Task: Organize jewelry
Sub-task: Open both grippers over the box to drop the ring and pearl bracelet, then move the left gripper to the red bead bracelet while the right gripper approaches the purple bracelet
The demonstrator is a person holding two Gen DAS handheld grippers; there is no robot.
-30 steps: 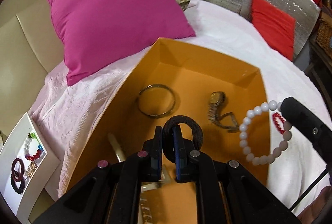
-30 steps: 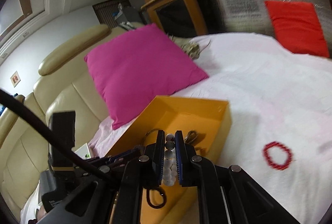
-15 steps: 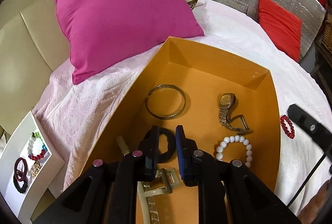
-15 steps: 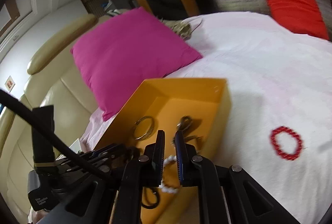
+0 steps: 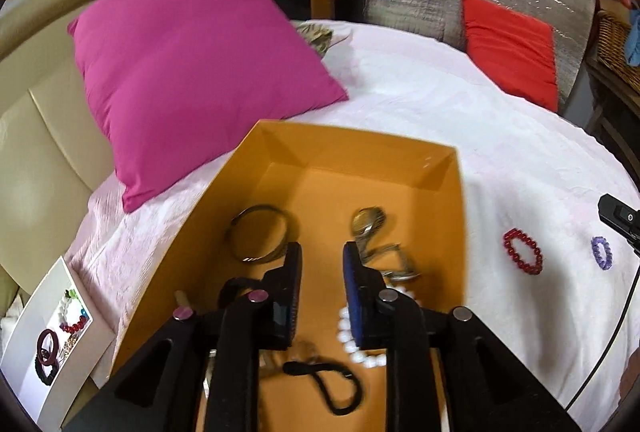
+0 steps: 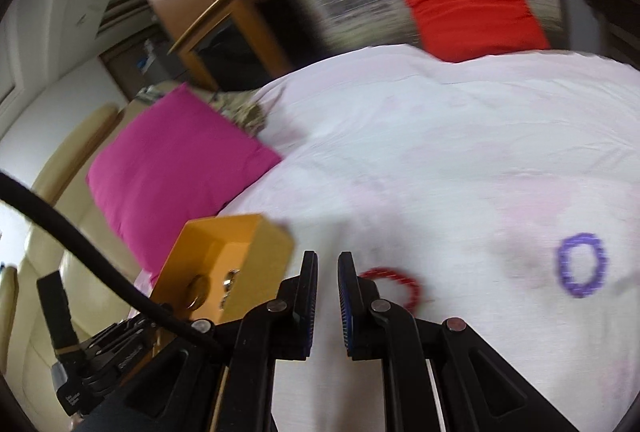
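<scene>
The orange box [image 5: 352, 135] sits on the white bedspread and holds a metal bangle [image 5: 260, 208], a watch [image 5: 368, 220], a white bead bracelet [image 5: 348, 336], a thin black hair tie [image 5: 308, 366] and a thick black ring [image 5: 236, 284]. My left gripper [image 5: 322, 248] hovers over the box, its jaws opening with nothing between them. A red bead bracelet [image 6: 404, 280] and a purple one [image 6: 582, 264] lie on the spread right of the box [image 6: 256, 252]. My right gripper [image 6: 327, 256] is shut and empty, just left of the red bracelet.
A magenta pillow [image 5: 192, 71] leans behind the box against the beige headboard. A red cushion [image 5: 508, 47] rests at the far right. A white tray [image 5: 24, 364] with several bracelets stands at the lower left. The other gripper's tip [image 5: 618, 220] shows at the right edge.
My left gripper let go of the black ring, spread its jaws and drew back. My right gripper dropped the white bead bracelet into the box and swung right to the red bracelet.
</scene>
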